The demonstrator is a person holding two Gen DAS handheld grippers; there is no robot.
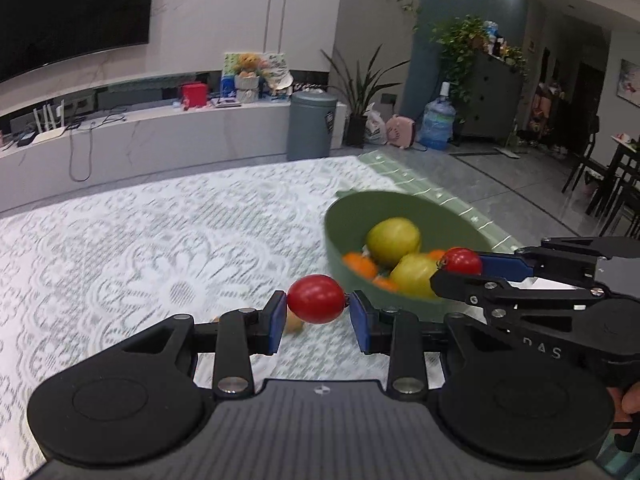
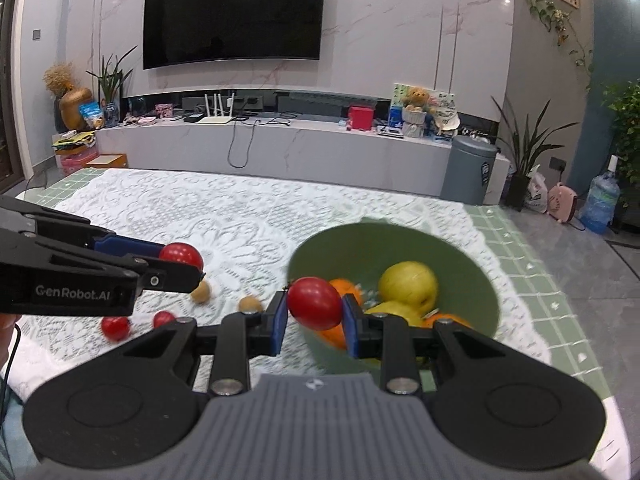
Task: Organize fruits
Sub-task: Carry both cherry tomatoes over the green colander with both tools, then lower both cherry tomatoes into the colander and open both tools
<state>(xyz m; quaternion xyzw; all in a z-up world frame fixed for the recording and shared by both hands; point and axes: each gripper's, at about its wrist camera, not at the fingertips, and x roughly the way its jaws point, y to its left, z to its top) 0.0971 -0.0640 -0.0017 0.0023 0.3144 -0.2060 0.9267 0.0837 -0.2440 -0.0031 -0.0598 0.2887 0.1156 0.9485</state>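
Between your left jaws: a red cherry tomato (image 1: 316, 299) is clamped by the blue pads, held clear above the table (image 1: 140, 240) so it can travel to the bowl.
Between your right jaws: a second tomato (image 2: 315, 302), pinched the same way, hangs just before the bowl's near rim.
Left gripper (image 1: 318, 316): jaws closed on its tomato, pointing down and forward, the bowl ahead to its right.
Right gripper (image 2: 314, 320): jaws closed on its tomato, aimed almost straight at the bowl.
Green bowl (image 2: 472, 276): it sits on the lace cloth near the table's right edge and already holds two yellow-green apples (image 2: 408, 284) and some orange fruit (image 2: 344, 286); judging by that, this is where you are sorting the fruit.
Left on the table: two more red tomatoes (image 2: 115, 327) and two small brown round fruits (image 2: 201, 292) lie loose on the cloth to the bowl's left.
In your way: the two grippers are close side by side, so bring one tomato in at a time; the apples fill the middle, so the free room is probably along the bowl's wall.
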